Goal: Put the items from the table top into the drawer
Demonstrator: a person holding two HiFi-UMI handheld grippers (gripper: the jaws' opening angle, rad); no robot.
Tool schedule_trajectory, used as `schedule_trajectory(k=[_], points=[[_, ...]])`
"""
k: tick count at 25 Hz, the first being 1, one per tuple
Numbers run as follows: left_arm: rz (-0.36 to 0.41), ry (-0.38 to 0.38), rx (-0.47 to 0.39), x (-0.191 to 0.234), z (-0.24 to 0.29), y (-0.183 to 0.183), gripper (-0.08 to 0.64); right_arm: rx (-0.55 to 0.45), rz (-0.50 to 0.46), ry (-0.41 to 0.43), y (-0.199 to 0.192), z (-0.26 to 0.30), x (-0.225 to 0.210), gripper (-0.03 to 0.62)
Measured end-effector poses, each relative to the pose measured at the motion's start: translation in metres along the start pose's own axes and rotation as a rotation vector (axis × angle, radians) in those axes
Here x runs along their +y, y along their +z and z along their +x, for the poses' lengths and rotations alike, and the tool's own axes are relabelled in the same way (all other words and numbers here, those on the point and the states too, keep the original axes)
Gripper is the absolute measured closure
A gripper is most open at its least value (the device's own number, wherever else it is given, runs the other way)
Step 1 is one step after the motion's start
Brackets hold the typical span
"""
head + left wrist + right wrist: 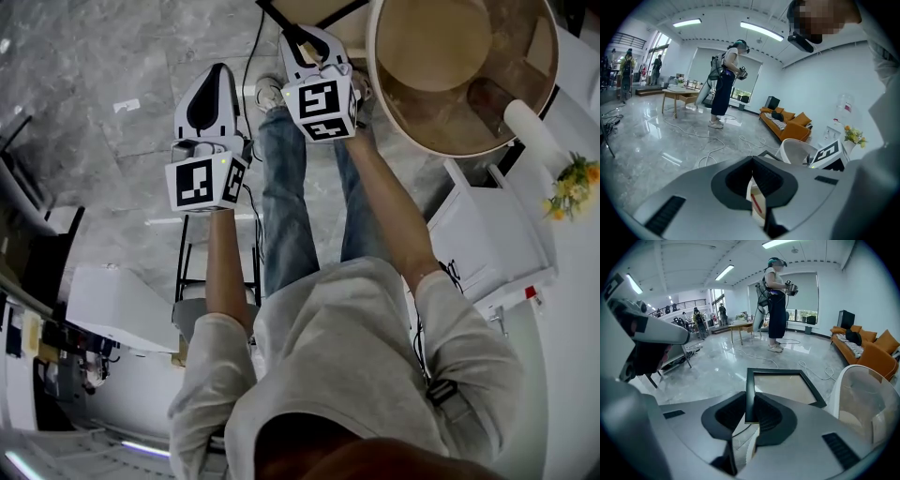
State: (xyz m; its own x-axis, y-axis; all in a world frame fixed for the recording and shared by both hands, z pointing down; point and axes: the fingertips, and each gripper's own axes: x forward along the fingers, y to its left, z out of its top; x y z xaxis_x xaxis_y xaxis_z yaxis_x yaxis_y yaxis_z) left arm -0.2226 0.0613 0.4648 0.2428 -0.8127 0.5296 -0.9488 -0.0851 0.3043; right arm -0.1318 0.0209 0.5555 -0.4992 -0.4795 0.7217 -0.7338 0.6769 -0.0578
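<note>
The right gripper [750, 401] is clamped on one thin edge of the dark picture frame [780, 387]. The frame juts out over the floor [717, 366] just beside a white tub chair [862, 399], apart from what looks like the white worktop [574, 300]. The left gripper [751, 164] has its jaws together. Held only by its rim, the frame could pivot in the pads or clip the chair. The floor is glossy grey with loose cables; an orange sofa [785, 123] and another person [724, 79] stand beyond

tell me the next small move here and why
Probably swing the right claw toward what looks like the open white drawer on the person's right. It is clamped on the edge of the black picture frame, held over the floor, and the left claw looks shut and empty.
</note>
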Motion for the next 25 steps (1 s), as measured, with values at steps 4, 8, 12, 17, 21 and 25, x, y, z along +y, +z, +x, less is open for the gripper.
schedule_trajectory(k=[4, 8, 12, 17, 21, 25], points=[[-0.002, -0.003, 0.014, 0.018, 0.004, -0.012, 0.545, 0.027, 0.019, 0.002, -0.019, 0.020, 0.011, 0.511], [-0.003, -0.026, 0.042, 0.019, 0.014, -0.031, 0.545, 0.080, 0.062, -0.008, -0.056, 0.035, 0.008, 0.511], [0.010, -0.066, 0.067, 0.016, 0.033, -0.049, 0.545, 0.139, 0.133, -0.046, -0.100, 0.052, -0.009, 0.511], [0.026, -0.106, 0.078, 0.014, 0.058, -0.067, 0.545, 0.198, 0.201, -0.048, -0.155, 0.081, -0.026, 0.511], [0.041, -0.125, 0.087, 0.016, 0.073, -0.080, 0.545, 0.232, 0.253, -0.061, -0.197, 0.107, -0.038, 0.511], [0.055, -0.128, 0.092, 0.026, 0.082, -0.090, 0.545, 0.262, 0.293, -0.092, -0.233, 0.133, -0.052, 0.511]])
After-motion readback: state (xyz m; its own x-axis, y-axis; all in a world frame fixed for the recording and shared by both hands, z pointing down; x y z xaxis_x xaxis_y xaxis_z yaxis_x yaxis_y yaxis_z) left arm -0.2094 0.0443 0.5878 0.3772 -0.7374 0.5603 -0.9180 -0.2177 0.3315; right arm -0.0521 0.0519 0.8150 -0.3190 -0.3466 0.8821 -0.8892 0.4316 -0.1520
